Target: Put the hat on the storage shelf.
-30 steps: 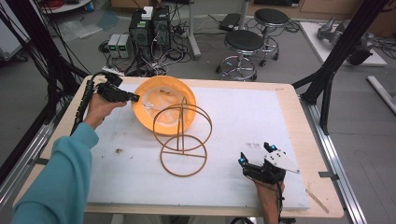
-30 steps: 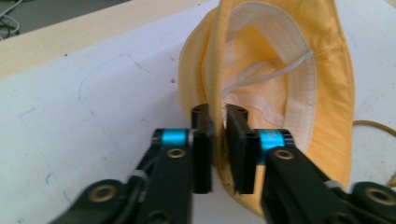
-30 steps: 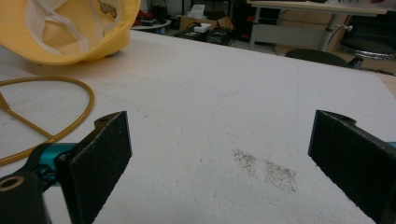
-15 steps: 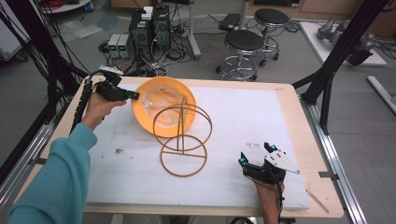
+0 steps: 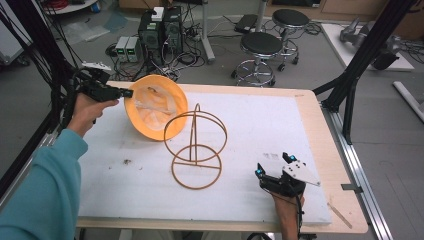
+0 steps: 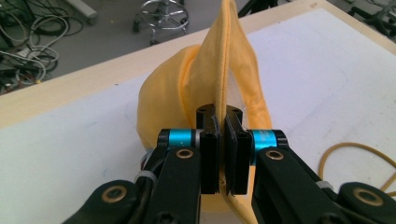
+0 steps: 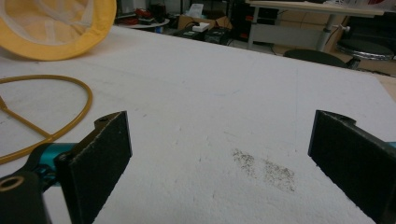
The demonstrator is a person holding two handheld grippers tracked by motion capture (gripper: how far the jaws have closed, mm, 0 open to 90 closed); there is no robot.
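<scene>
Two black, rough-faced jaws of the right gripper (image 7: 219, 168) rise from the bottom, set wide apart over a white foam-like worktop (image 7: 224, 93); a dark speckled smudge (image 7: 266, 168) lies between them; a thin yellow wire ring (image 7: 56, 107) lies at the left; a yellow fabric hat (image 7: 60, 25) fills the upper left corner.

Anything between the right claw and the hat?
The wire stand sits between the right claw and the hat, per the high view.

High view looks down on the table (image 5: 310, 125); tool views sit low, sharing it.
</scene>
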